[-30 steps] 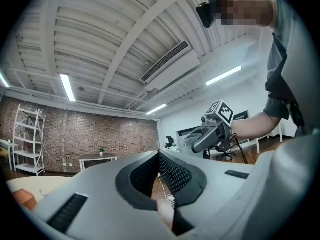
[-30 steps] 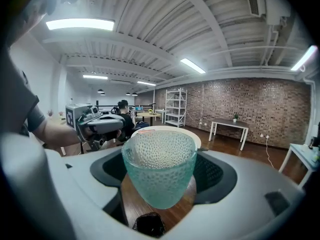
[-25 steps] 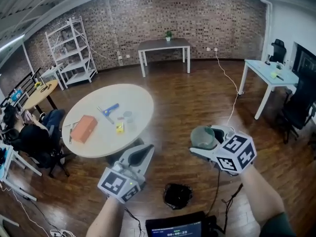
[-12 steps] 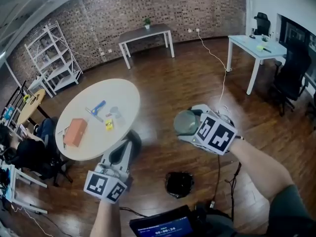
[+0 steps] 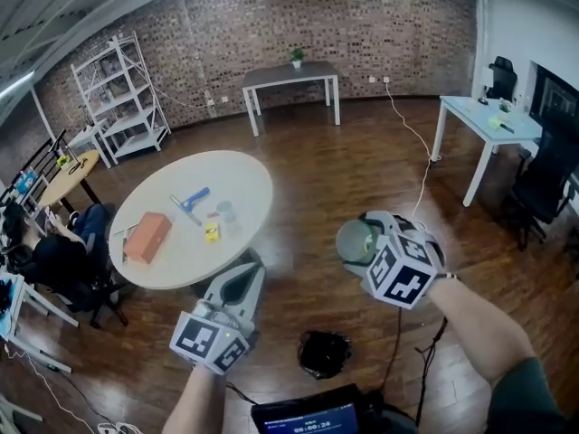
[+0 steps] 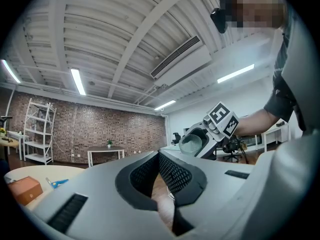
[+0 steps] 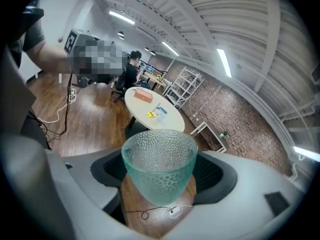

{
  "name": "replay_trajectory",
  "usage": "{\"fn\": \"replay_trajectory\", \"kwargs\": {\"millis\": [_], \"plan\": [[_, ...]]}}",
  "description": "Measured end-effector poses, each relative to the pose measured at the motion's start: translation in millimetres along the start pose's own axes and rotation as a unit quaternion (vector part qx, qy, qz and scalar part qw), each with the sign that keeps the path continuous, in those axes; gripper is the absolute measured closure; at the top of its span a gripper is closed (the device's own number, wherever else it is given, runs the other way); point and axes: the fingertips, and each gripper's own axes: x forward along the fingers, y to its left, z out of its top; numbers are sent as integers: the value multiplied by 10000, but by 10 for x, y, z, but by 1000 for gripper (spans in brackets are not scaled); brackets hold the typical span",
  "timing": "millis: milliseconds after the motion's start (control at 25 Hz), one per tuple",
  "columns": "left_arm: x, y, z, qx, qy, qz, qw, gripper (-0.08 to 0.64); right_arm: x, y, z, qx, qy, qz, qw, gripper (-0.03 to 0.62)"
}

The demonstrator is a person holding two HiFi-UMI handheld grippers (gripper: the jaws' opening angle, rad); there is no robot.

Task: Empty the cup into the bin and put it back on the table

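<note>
Right gripper (image 7: 160, 179): jaws clamped on opposite sides of the dimpled green glass cup (image 7: 159, 159), which is held in the air above the wooden floor (image 5: 362, 170). Left gripper (image 6: 159, 155): jaws pressed together at the tips. In the head view a black bin (image 5: 324, 353) stands on the floor, below and between the two grippers. A round white table (image 5: 244, 179), left of the cup and well apart from it, bears an orange box (image 5: 147, 236), a blue tool (image 5: 192, 199) and a small yellow item (image 5: 212, 233). Background: brick wall (image 5: 380, 16), white shelving (image 5: 122, 93), grey table (image 5: 289, 75) with a potted plant (image 5: 297, 55), white desk (image 5: 488, 120) at right.
</note>
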Motion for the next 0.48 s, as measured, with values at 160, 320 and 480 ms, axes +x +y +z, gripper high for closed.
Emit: {"fn": "replay_trajectory", "kwargs": {"millis": [160,320,480], "plan": [[29,-62,26,37,-23,-3,10000,566,24,3,-29,-160,41,-49,9999,198],[8,-56,31,48,-28,34,10000,566,23,-63,-8,-635,207,-249,9975,199],[-12,-20,33,18,-63,109,9999,566,54,-90,-19,-905,357,-302,9948,199]]}}
